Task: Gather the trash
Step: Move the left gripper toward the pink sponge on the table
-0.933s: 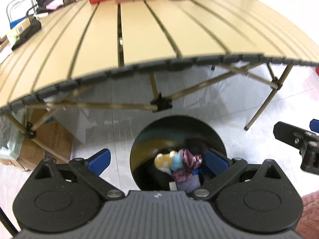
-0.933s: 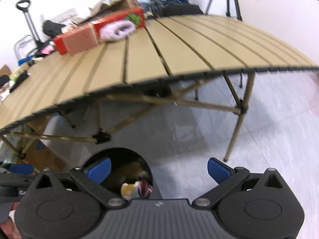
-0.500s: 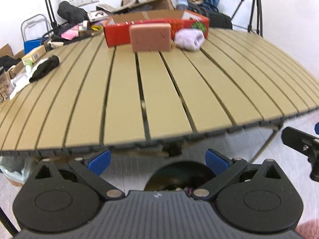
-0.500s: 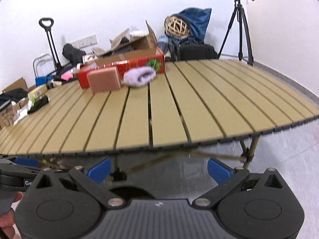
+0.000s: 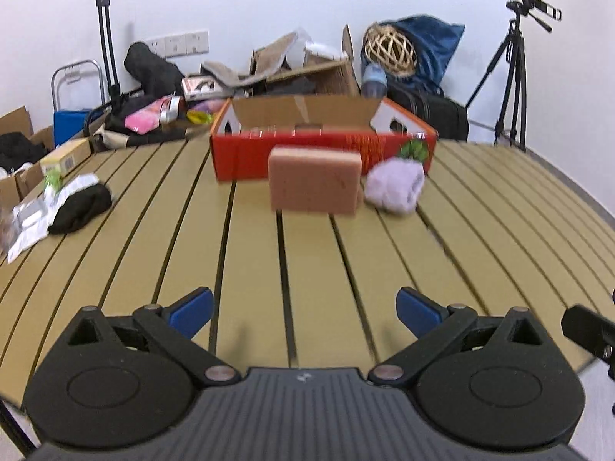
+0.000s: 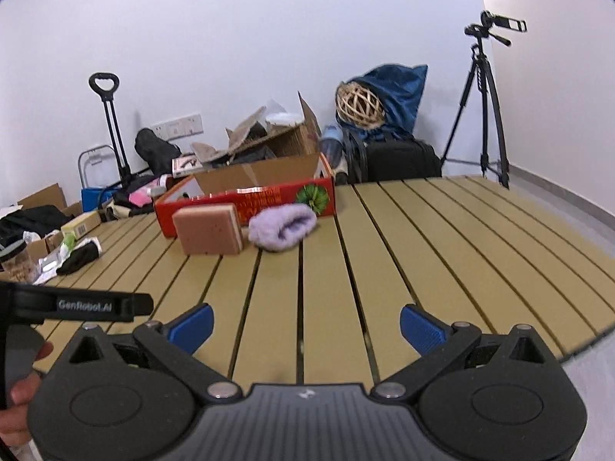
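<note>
Left gripper [image 5: 303, 309] fills the bottom of its own frame, blue-tipped fingers [image 5: 191, 306] spread wide, nothing between them. Right gripper [image 6: 306, 324] sits the same way at the bottom of its frame, fingers [image 6: 421, 328] wide apart, nothing held. In the right view, lower left edge, the left gripper's black body shows, with part of a hand [image 6: 17, 403] on its handle.

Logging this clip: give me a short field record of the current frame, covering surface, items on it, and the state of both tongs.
surface: slatted tan table
far centre: open red cardboard box
in front of box: pink sponge block standing on edge, lilac fuzzy sock beside it on its right
left edge: black sock beside white wrappers
left tongs: open, empty, above the near table edge
right tongs: open, empty
bin: not in view
</note>
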Demonstrator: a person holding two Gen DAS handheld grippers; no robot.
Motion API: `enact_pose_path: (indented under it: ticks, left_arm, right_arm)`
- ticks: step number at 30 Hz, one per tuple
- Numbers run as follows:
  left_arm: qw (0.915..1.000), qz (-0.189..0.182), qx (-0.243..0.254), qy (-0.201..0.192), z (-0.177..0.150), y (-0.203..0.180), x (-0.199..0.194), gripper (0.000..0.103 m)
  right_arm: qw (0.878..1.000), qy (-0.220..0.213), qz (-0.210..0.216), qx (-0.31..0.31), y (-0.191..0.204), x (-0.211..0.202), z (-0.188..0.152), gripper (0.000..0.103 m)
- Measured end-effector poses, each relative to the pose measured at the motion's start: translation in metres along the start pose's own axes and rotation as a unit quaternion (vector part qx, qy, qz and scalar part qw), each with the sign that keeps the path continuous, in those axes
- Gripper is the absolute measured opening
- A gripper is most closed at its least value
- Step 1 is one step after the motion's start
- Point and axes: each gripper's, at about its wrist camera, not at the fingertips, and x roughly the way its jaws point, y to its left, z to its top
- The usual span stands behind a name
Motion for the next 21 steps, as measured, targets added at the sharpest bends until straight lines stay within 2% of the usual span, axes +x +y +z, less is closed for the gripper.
enact_pose_path:
  ticks: [5, 12, 21]
  left_arm:
    - [0.9997, 0.002, -0.005, -0.022, 0.028, -0.001, 0.026, 0.103]
    - [0.9992, 0.005, 0.006, -0.039, 0.059, -0.008, 0.067, 0.103]
    - [0.9996, 0.015, 0.010, -0.023, 0.082, -0.017, 0.125, 0.103]
  right_arm:
    - [1.000, -0.023, 0.002, -0.014, -0.004, 0.024, 0.017, 0.103]
    - [0.999, -0.026, -0.010, -0.032, -0.008, 0.063, 0.038, 0.103]
    - [0.999, -0.016, -0.025, -0.021, -0.020, 0.104, 0.042, 0.103]
